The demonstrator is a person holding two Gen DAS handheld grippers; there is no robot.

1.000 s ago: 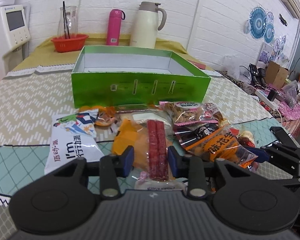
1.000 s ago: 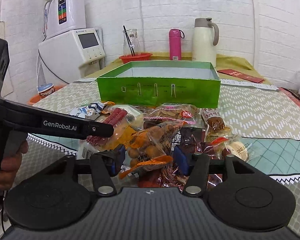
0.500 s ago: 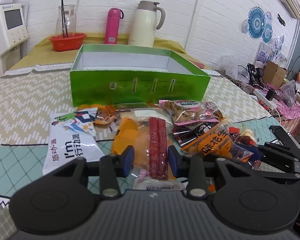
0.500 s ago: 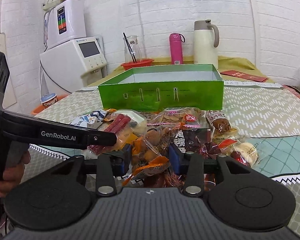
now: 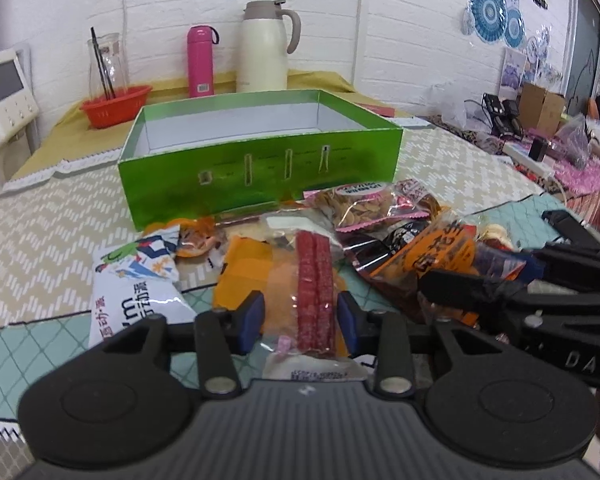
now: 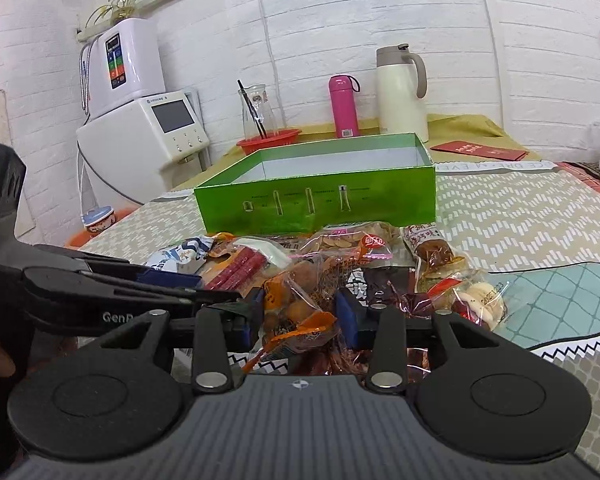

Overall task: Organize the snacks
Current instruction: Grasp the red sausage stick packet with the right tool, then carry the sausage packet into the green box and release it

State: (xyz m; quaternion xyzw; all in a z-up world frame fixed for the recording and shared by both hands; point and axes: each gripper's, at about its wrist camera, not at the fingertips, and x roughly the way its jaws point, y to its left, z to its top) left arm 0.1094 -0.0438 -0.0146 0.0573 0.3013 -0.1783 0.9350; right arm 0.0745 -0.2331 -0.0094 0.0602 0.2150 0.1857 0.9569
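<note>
Left gripper (image 5: 300, 322): jaws part-closed around the near end of the sausage packet (image 5: 308, 292), blue pads at either side of the clear film; the wrist view does not settle whether they press on it or stand just off it. Right gripper (image 6: 298, 314): jaws have just been closing on the orange twist-snack bag (image 6: 300, 300), which sits between the pads; they appear to touch the film, so judged a light hold.

Sausage packet: two red sticks under clear wrap over an orange card. Judged light and slippery; the sticks are the firm part, so hold across them rather than on the loose end seal.

Orange twist-snack bag: crinkly film, lumpy fried pieces inside. Judged light, yielding and breakable under hard pressure; hold at the bunched film or gently across the body.

Remaining snacks, all lying in a loose overlapping heap on the surface (image 5: 52, 216) just in front of the box:
- white sports-snack pouch (image 5: 136, 304), puffy, at the left of the heap
- seed packet (image 5: 364, 208) with pink edging, nearest the box wall
- dark packet with brown cake (image 6: 430, 248), at the right
- small clear bag of pale round sweets (image 6: 480, 296), far right

Green box (image 5: 260, 172): open-topped, shallow, white inside; the visible part of the interior shows no contents, the floor near the front wall is hidden. Nothing packed yet, by that judgement.

Beyond the box, on a yellow cloth: red basket (image 5: 116, 106) holding a glass carafe with straws, pink flask (image 5: 201, 62), cream thermos jug (image 5: 264, 46).
</note>
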